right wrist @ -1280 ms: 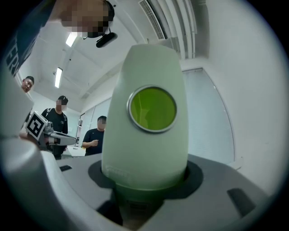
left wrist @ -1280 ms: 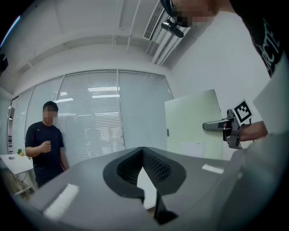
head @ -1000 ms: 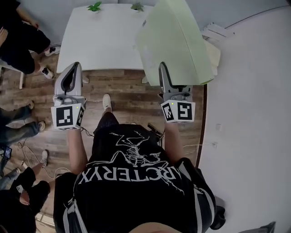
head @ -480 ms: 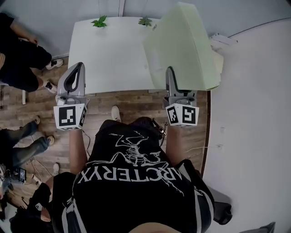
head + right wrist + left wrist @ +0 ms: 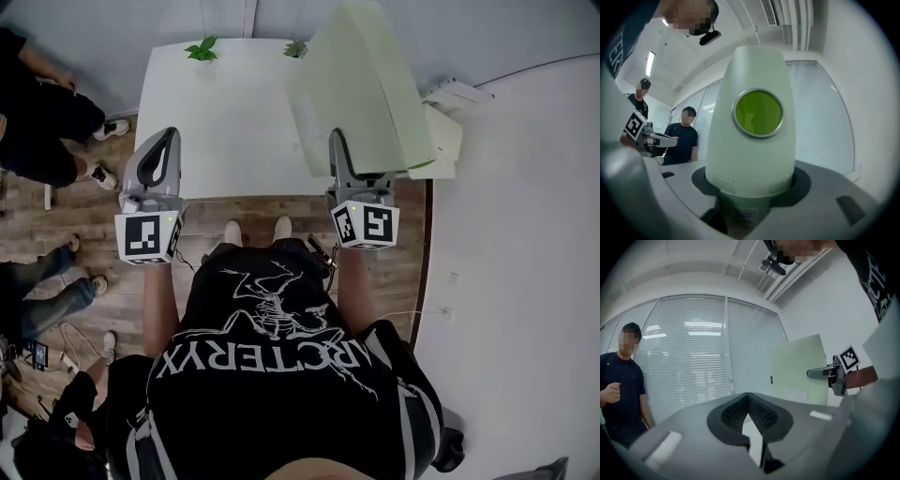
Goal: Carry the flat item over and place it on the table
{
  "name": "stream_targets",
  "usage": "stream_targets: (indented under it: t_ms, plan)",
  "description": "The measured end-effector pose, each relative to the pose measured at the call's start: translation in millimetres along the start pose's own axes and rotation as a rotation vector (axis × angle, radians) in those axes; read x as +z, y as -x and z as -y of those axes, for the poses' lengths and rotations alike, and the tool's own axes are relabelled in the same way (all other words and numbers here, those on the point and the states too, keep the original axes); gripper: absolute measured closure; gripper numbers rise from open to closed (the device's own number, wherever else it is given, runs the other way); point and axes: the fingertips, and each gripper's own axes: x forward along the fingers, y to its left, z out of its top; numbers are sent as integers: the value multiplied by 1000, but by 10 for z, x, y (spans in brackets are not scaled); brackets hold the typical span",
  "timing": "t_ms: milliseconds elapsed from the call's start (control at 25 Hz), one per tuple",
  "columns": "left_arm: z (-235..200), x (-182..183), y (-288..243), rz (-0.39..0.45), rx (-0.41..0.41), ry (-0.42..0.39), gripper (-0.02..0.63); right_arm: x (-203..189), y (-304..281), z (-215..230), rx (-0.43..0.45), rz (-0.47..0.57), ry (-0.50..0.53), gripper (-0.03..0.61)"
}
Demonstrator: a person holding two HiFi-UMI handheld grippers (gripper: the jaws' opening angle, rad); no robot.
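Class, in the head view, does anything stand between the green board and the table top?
Nothing visible does. The board, shut in the right tongs, hangs over the table; two plants sit at its far edge.
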Motion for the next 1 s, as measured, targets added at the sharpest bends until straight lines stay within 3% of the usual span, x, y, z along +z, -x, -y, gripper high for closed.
stream_targets:
  t_ms: [320, 640, 800, 1000]
  plan:
    - [169, -53, -97, -44, 44, -7, 607, -532, -376, -43, 106, -35, 14, 321]
    - [211, -109, 106, -91, 94, -25, 607, -1609, -664, -399, 185, -113, 26, 321]
    - [168, -124, 204, -109, 110, -29, 607, -2049, -745, -490, 180, -164, 8, 321]
    - [111, -173, 306, -143, 121, -40, 607, -2302, -868, -538, 158, -187, 4, 321]
